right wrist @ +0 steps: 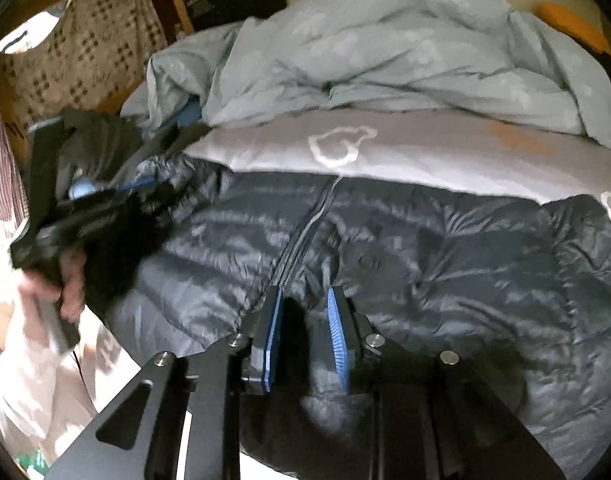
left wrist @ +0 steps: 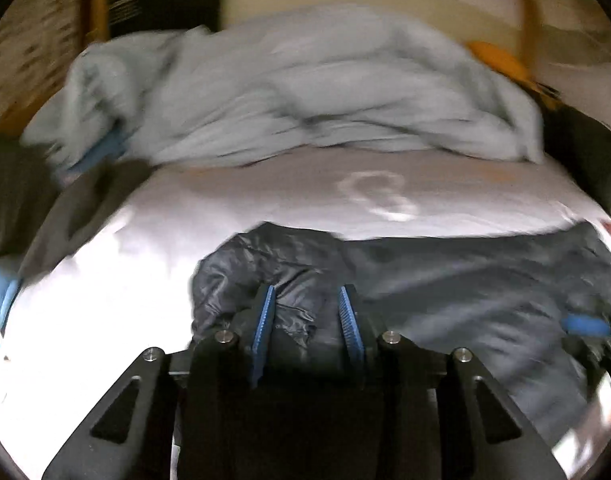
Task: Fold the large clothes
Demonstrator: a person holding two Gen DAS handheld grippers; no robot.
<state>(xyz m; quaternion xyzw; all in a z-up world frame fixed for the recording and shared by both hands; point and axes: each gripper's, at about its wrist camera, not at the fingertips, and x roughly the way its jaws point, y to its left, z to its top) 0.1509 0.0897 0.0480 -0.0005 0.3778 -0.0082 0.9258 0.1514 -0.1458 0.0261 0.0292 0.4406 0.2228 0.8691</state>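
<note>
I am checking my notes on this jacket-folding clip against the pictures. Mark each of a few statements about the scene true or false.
1. The jacket is dark and quilted. True.
2. The jacket lies on a bare wooden floor. False: it lies on a pale sheet on a bed.
3. A crumpled light blue duvet lies beyond the jacket. True.
4. The right tool hangs clear of the jacket. False: jacket fabric sits between its blue pads.
5. The left tool has jacket fabric between its pads. True.
</note>
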